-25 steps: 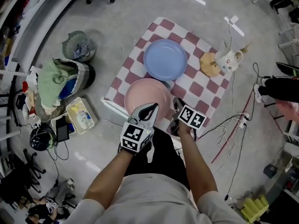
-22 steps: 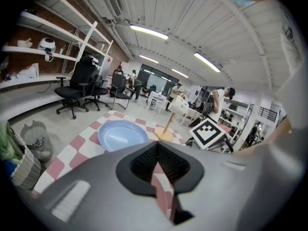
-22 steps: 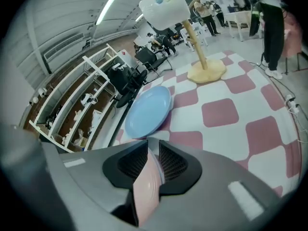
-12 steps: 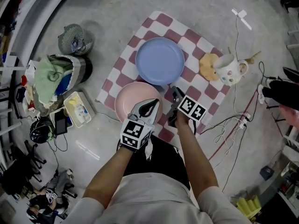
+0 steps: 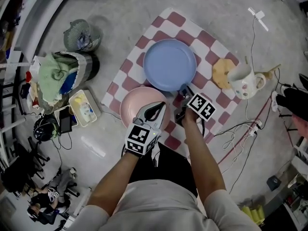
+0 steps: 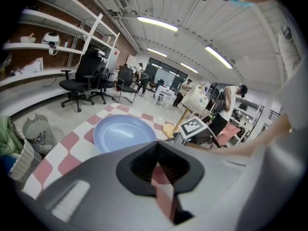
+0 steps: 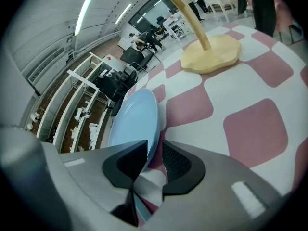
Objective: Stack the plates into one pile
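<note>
Several things crowd the floor at the far left of the head view: a wire basket (image 5: 79, 35), a bucket (image 5: 89, 73) stuffed with green fabric, and a clear plastic box (image 5: 83, 110). Next we come to the checked cloth (image 5: 211, 47), pink and white, spread flat on the floor. On its near left part lies the pink plate (image 5: 137, 105). Our left gripper (image 5: 155, 106) hovers over that plate's near edge. In the left gripper view its jaws meet at the tips and hold nothing. Just beyond the pink plate lies the blue plate (image 5: 169, 64); the two rims are very close, and we cannot tell whether they touch. Our right gripper (image 5: 184, 88) is at the blue plate's near right edge. In the right gripper view its jaws stand a little apart with the blue rim running between them, and a gap shows beside one pad, so it is not clamped. Further right on the cloth sits a yellow mat (image 5: 222, 73), then a patterned mug (image 5: 245, 83) at the cloth's edge, with cables (image 5: 240, 129) trailing over the floor.
</note>
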### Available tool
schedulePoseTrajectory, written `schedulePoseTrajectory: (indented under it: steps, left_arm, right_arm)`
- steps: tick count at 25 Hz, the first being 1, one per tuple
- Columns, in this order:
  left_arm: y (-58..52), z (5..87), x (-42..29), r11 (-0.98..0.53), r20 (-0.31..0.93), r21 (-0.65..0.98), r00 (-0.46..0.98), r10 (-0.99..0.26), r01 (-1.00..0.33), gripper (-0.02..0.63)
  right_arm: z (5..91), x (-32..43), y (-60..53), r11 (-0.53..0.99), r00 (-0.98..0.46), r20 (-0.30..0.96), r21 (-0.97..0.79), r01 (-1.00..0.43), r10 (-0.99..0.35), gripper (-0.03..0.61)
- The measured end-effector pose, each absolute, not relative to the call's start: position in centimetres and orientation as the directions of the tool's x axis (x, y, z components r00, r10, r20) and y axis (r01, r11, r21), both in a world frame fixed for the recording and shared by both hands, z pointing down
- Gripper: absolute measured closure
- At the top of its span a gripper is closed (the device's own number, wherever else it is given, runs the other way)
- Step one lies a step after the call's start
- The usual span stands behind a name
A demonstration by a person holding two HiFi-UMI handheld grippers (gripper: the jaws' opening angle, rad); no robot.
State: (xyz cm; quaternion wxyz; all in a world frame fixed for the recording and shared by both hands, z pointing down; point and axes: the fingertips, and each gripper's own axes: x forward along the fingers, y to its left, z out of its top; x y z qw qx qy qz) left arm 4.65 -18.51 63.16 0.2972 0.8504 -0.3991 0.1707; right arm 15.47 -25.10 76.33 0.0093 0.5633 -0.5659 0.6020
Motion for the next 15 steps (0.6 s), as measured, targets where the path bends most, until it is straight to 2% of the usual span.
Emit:
schedulePoseTrajectory:
  steps: [7,15]
  left_arm:
    - [-18.9,63.2,3.9,-0.479,0.531,0.368,0.603,-0.595,-0.797,0.607]
    - [-18.7,62.7,2.4,-0.46,0.527,0.366,0.587,-0.614,-0.809,0.607]
  right_arm:
    - [77.7,15.1,-26.3,-0.408,-0.368,0.723,-0.654,-0.637,-0.585,0.5]
    - [77.8,15.8,-26.4,-0.515,-0.361,0.709,-0.695,-0.502,-0.606,0.54]
